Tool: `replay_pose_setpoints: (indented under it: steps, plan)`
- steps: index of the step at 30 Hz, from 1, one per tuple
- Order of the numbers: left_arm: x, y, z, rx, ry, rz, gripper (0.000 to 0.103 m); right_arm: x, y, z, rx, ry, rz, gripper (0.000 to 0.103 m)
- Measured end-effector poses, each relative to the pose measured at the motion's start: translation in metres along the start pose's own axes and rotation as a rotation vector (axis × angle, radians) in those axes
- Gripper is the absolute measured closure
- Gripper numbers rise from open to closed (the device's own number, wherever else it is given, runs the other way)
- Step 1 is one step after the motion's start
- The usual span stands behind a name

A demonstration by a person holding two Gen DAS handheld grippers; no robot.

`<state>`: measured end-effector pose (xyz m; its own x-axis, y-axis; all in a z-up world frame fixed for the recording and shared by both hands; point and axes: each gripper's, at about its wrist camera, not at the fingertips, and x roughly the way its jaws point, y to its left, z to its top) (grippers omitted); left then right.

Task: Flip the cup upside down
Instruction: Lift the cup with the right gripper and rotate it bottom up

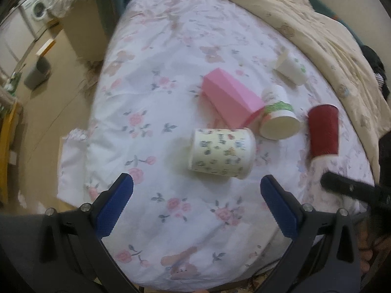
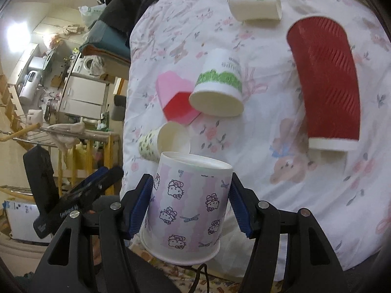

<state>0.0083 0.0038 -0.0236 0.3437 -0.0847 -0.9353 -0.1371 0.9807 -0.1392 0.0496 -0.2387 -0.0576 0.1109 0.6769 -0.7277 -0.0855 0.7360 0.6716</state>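
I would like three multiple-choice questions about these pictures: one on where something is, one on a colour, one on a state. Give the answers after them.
1. Where does the pink box lie?
A. on the floor
B. on the bed, against the green-banded cup
C. inside the red cup

2. What colour are the pads on the fingers?
A. blue
B. yellow
C. white

3. What state is the right gripper in?
A. open and empty
B. shut on the red cup
C. shut on the kitten-print cup

Answers:
1 B: the pink box lies on the bedsheet and touches the green-banded cup.
2 A: the pads on the fingers are blue.
3 C: the right gripper clamps the kitten-print cup on both sides, while the red cup lies free on the sheet.
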Motion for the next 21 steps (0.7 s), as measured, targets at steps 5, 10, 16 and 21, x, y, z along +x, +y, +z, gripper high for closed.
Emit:
replay_pose_setpoints:
  steps: [5, 10, 16, 21]
  plan:
    - [0.004, -0.025, -0.011, 0.112, 0.036, -0.085, 0.001, -0.005, -0.002, 0.001, 0.006, -0.029, -0.011, 0.039]
    - [-0.002, -0.052, -0.023, 0.229, 0.041, -0.198, 0.0, -0.004, 0.002, 0.004, -0.021, -0.051, -0.067, 0.039]
    - [-0.012, -0.065, -0.023, 0.228, 0.072, -0.402, 0.0, 0.003, 0.01, 0.002, -0.074, -0.033, -0.093, 0.039]
    - [-0.006, -0.071, -0.027, 0.243, 0.086, -0.357, 0.001, 0.008, 0.019, -0.001, -0.112, -0.008, -0.07, 0.039]
